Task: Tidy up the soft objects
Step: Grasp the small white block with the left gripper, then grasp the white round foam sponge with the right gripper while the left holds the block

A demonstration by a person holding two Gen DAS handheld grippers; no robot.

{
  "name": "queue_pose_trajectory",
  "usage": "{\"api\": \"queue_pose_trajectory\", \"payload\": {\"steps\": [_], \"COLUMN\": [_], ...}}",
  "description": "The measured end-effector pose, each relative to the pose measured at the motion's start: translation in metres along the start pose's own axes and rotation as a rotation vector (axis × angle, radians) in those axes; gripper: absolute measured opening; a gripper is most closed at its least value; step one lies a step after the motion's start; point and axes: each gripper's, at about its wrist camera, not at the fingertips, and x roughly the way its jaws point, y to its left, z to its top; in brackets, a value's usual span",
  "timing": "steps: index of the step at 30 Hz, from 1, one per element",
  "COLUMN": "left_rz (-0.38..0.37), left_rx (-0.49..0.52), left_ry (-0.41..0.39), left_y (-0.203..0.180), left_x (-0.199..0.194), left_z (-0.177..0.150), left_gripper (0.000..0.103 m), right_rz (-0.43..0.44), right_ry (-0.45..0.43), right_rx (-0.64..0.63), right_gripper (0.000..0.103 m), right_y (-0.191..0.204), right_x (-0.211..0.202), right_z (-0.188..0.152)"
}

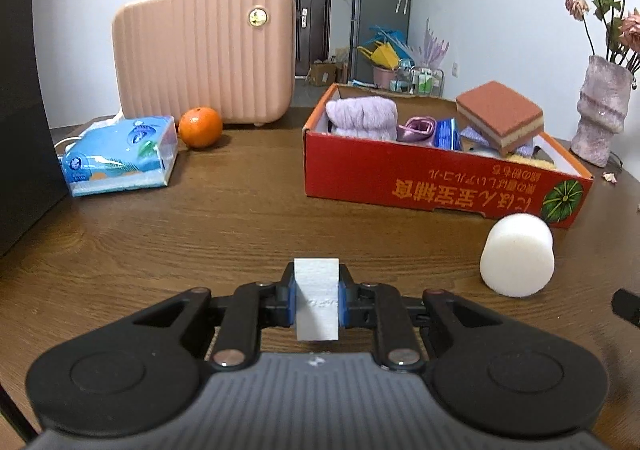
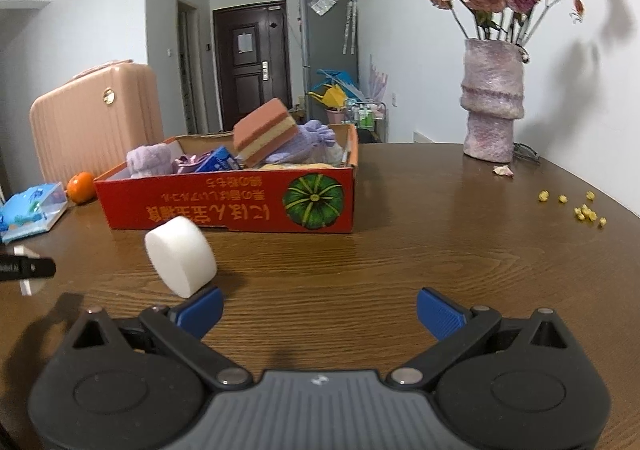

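L gripper [image 1: 317,300] clamped on white foam block [image 1: 316,290]; R gripper [image 2: 320,310] jaws wide, empty. Next I carry block to red box [image 1: 400,174], w/ foam cylinder [image 2: 180,256] after.

Left wrist view: white foam block [image 1: 316,298] partly covered by the blue pads clamping it; its underside is out of sight. Red box [image 1: 420,178] wall hides the lower parts of its contents. Vase [image 1: 602,110] flowers cut off at top edge. Right wrist view: tissue pack [image 2: 30,212] clipped by left edge; yellow bits [image 2: 584,210] too small to identify.
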Motion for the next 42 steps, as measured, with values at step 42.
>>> {"api": "queue_pose_trajectory", "payload": {"steps": [42], "left_rz": [0.03], "left_rx": [-0.016], "left_ry": [-0.069], "left_y": [0.049], "left_x": [-0.013], "left_z": [0.007], "left_gripper": [0.019], "right_rz": [-0.019], "right_ry": [0.107], "right_rx": [-0.035], "right_gripper": [0.095], "right_y": [0.111], "right_x": [0.089], "right_z": [0.033]}}
